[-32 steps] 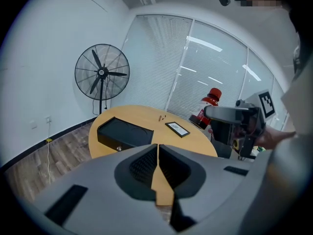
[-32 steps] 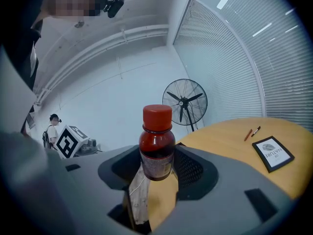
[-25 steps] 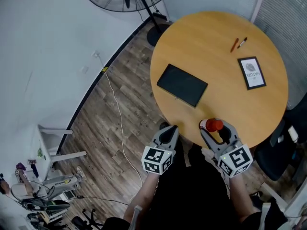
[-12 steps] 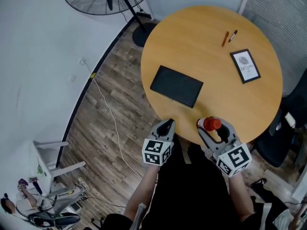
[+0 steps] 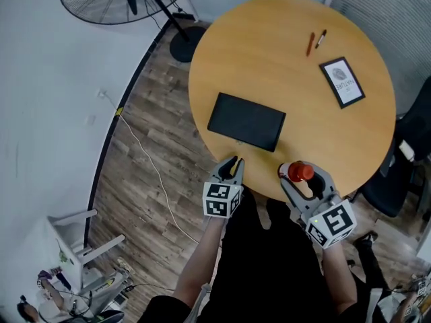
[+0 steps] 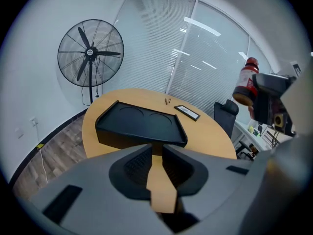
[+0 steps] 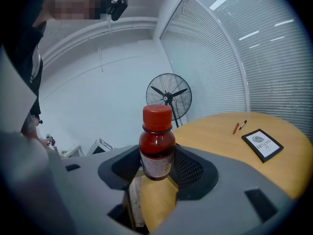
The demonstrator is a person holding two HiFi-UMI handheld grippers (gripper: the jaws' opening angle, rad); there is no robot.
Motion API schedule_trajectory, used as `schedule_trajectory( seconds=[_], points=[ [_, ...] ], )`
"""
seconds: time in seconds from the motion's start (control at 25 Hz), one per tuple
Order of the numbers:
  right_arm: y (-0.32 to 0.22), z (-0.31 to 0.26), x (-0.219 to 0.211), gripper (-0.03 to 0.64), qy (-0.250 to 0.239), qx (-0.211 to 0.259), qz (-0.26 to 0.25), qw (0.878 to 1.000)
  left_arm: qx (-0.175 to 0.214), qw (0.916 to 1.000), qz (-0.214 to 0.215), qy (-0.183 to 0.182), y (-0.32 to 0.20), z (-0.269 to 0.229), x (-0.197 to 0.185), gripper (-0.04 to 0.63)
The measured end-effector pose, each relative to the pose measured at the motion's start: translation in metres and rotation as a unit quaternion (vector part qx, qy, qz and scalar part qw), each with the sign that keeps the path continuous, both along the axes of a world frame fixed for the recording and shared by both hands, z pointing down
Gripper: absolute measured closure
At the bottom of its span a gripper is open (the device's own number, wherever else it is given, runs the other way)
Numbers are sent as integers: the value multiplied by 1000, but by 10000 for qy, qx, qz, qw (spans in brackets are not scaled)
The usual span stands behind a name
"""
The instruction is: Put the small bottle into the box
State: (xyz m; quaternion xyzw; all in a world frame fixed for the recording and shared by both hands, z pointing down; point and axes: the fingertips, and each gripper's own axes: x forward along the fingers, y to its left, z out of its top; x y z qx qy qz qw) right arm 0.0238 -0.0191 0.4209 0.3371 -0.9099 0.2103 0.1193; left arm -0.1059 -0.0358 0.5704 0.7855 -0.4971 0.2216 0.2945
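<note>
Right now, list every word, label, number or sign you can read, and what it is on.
No text reads clearly in any view.
Card: an emblem and a few words, too small to read.
Bottle: a white label with fine print, blurred.
Left cube and right cube: black-and-white square markers only, no words or numbers.

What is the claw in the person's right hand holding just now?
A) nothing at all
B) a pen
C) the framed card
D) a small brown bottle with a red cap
D: the right gripper has its jaws closed on the small bottle, which stands upright between them with its red cap on top.
</note>
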Motion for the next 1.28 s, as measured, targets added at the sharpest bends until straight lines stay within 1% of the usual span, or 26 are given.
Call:
schedule_trajectory(
  seconds=[0.12, 0.24, 0.52, 0.92, 1.28],
  points=[
    [-5, 2, -3, 394, 55, -35, 94, 9999, -153, 9998, 100, -30, -8, 17, -4, 547],
    [-6, 5, -5, 394, 110, -84, 149, 9998, -297, 9994, 171, -81, -13, 34, -8, 523],
    [-5, 11, -8, 394, 199, -200, 276, 9992, -499, 9982, 277, -166, -26, 61, -10, 487],
    [-6, 18, -3, 394, 250, -299, 424, 9983, -444, 9982, 213, -355, -43, 83, -12, 480],
    [-4, 21, 0, 394, 281, -339, 419, 9981, -480, 9982, 96, -337, -46, 88, -9, 483]
  ],
)
